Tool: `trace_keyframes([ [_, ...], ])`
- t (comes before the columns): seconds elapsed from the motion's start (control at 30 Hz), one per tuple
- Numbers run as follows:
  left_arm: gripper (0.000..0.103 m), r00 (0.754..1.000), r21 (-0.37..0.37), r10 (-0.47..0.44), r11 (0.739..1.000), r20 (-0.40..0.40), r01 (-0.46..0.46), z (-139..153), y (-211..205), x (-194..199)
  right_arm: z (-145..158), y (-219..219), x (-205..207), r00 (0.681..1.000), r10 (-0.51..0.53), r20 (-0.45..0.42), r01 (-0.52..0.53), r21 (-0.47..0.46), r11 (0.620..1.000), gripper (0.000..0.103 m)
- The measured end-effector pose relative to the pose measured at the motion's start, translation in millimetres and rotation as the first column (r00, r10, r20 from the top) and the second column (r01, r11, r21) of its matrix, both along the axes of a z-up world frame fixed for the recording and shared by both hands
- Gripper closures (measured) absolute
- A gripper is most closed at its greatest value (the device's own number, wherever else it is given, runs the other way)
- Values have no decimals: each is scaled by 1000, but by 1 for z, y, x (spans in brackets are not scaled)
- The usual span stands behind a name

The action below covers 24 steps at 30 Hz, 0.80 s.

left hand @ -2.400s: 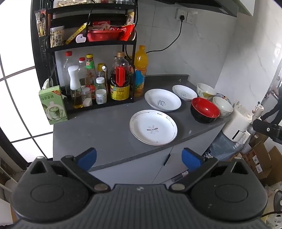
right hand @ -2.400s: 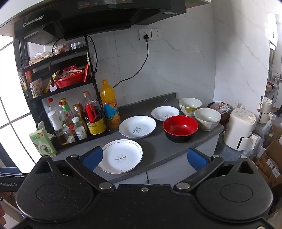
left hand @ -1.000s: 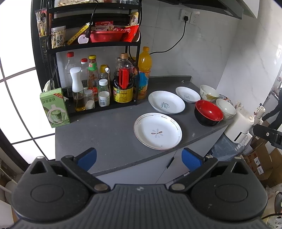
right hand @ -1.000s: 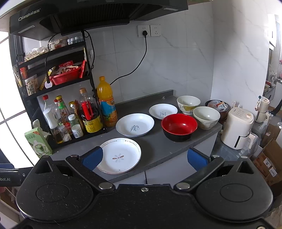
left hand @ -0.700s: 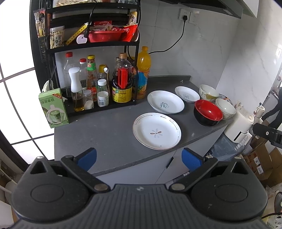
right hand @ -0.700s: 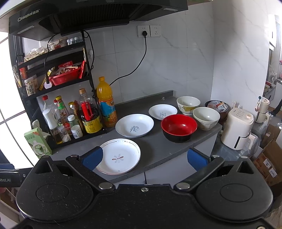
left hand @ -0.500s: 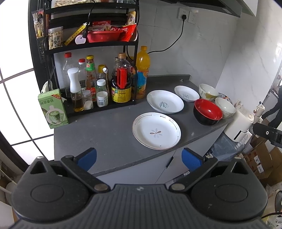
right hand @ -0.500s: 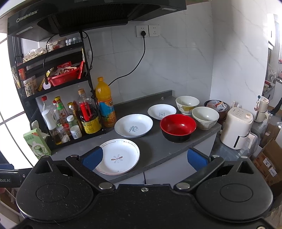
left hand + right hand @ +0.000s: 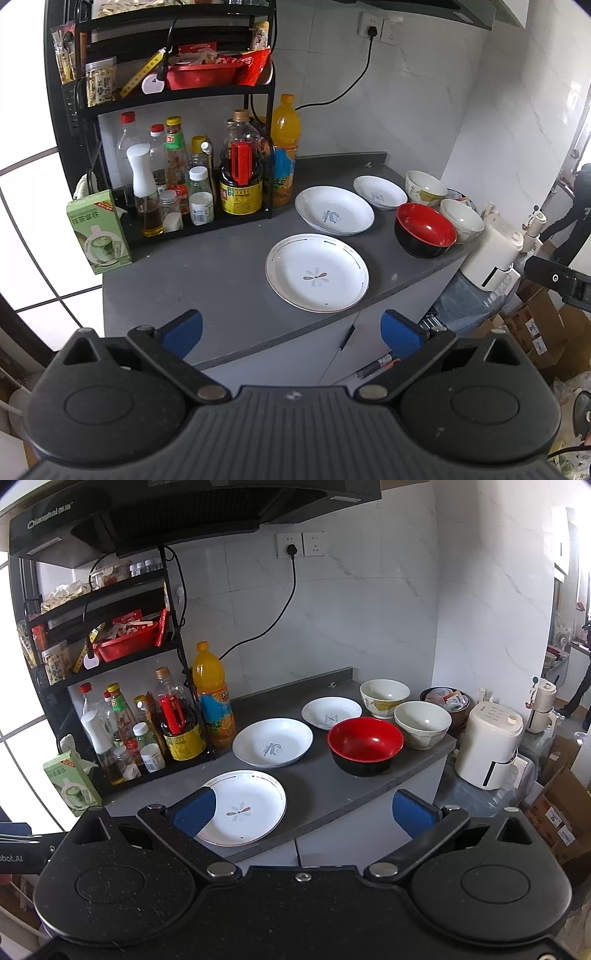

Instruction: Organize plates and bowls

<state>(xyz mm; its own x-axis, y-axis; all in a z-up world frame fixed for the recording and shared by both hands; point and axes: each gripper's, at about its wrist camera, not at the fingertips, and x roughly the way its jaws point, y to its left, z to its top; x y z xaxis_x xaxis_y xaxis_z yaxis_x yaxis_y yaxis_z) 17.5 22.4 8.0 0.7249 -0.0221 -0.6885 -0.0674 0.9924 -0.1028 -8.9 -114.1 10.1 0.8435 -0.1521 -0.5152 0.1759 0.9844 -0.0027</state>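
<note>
Presently nothing is in hand: your left gripper [image 9: 291, 328] and right gripper [image 9: 301, 810] both hang short of the counter [image 9: 207, 280], jaws spread wide and empty. All the crockery sits unstacked. The flower plate [image 9: 317, 272] lies nearest the front edge; the deep plate [image 9: 334, 215] is just behind it, the small plate [image 9: 379, 192] further back. The red bowl [image 9: 365, 745] stands just beside the grey bowl [image 9: 422, 723], with the patterned bowl [image 9: 384, 697] behind them. In my judgement the flower plate is the sensible first pick. Approach low, take its near rim squarely between the pads, and lift level. Mind the overhang: a tilted plate could slide off the edge.
</note>
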Motion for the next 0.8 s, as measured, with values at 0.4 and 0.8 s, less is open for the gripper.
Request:
trace_keyframes([
  [0.4,1,1000,-11,-25,1000,-13,25,-5,-16,18,-3,-26,-2,1000,-17,-14,18,40,999,0],
  [0.8,1,999,-1,35,999,-39,-35,-9,-69,63,-4,-96,34,1000,5,-25,-3,74,997,0],
])
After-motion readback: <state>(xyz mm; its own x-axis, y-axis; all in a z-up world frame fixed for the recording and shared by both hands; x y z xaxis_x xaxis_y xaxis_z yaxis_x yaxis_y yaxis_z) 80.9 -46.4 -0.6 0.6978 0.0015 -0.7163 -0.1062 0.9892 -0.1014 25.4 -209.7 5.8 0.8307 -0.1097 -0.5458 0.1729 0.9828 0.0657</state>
